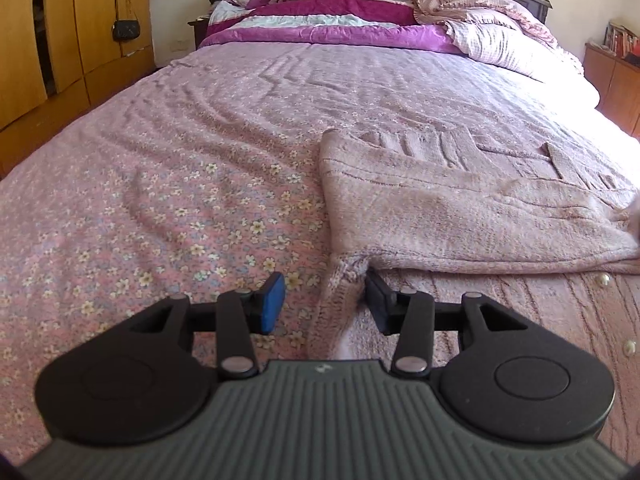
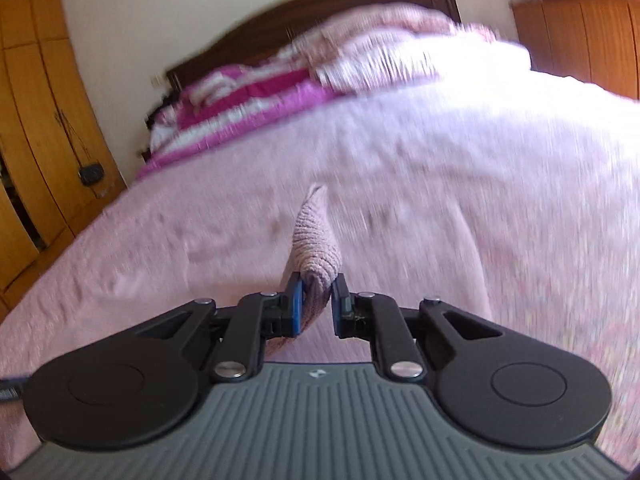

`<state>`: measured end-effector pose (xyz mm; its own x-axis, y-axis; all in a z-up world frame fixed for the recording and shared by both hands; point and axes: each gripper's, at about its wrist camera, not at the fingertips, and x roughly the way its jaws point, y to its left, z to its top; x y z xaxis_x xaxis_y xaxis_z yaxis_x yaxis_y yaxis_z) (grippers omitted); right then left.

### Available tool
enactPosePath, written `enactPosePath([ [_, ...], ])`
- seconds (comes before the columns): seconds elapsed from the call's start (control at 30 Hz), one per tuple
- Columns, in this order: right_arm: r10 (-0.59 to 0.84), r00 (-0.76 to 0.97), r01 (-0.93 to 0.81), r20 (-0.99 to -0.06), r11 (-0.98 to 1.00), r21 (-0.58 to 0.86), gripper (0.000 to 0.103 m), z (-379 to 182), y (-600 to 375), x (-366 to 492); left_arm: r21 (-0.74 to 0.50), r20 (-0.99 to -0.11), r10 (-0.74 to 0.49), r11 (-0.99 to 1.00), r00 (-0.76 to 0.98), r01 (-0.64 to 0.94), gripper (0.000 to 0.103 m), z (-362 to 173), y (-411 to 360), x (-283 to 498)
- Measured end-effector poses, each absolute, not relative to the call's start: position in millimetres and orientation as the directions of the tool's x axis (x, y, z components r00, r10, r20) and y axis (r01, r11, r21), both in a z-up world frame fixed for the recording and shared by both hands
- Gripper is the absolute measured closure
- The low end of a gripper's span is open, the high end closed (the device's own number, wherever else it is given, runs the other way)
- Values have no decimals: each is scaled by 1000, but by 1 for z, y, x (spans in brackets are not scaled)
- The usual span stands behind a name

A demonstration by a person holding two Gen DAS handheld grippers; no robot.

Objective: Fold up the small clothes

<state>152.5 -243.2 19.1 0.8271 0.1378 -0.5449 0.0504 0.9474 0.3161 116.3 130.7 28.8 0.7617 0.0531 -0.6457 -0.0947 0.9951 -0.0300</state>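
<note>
Garment: a pink knit cardigan (image 1: 460, 208) lies partly folded on the floral bedsheet (image 1: 160, 200), pearl buttons showing at its near edge.
Left gripper (image 1: 324, 300): your jaws stand apart, straddling the ribbed edge, apparently ready to pinch.
Right gripper (image 2: 318, 300): you pinch a knit sleeve (image 2: 316, 236), lifted; blur suggests it is swinging across for the fold.

The pink cardigan (image 1: 460, 208) is fuzzy knit wool with pearly buttons (image 1: 603, 279). The bed (image 1: 160, 200) wears matt floral cotton. The left hand-held gripper (image 1: 324, 304) is matt black plastic, blue rubbery pads (image 1: 272, 304). Glossy wooden wardrobe (image 1: 60, 32).
</note>
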Motion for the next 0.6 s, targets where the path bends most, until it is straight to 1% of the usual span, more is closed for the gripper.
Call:
enactPosePath([
  [0.03,127,813,70,-569,947,312,86,10,-243,151,-31,-641,49,996,766,-89,56,31,131,114],
  [0.1,136,819,73,-558,939,336,84,2,-246,145,-33,-623,40,996,781,-78,56,38,129,110],
  [0.13,136,818,81,-559,935,346,81,2,-247,143,-36,-615,35,997,788,-72,56,42,128,109],
  [0.17,130,818,92,-561,932,351,75,4,-248,141,-43,-606,26,997,795,-65,56,47,127,108],
  [0.2,111,822,109,-558,932,346,71,8,-246,137,-51,-597,16,997,802,-58,56,51,125,108],
  [0.27,68,845,122,-531,942,314,68,19,-241,127,-69,-583,-3,997,812,-46,56,56,121,112],
  [0.33,49,874,101,-483,955,280,64,32,-235,119,-78,-573,-18,996,819,-33,56,58,116,119],
  [0.4,58,892,66,-448,964,256,55,39,-228,115,-79,-568,-28,997,822,-21,56,57,108,129],
  [0.43,72,896,43,-438,968,248,53,44,-227,119,-87,-565,-39,996,824,-13,56,55,105,135],
  [0.5,103,894,2,-436,972,234,48,46,-222,130,-112,-563,-61,994,824,-3,56,51,100,146],
  [0.6,135,882,-30,-452,972,231,47,41,-217,144,-137,-566,-83,991,820,6,56,44,92,161],
])
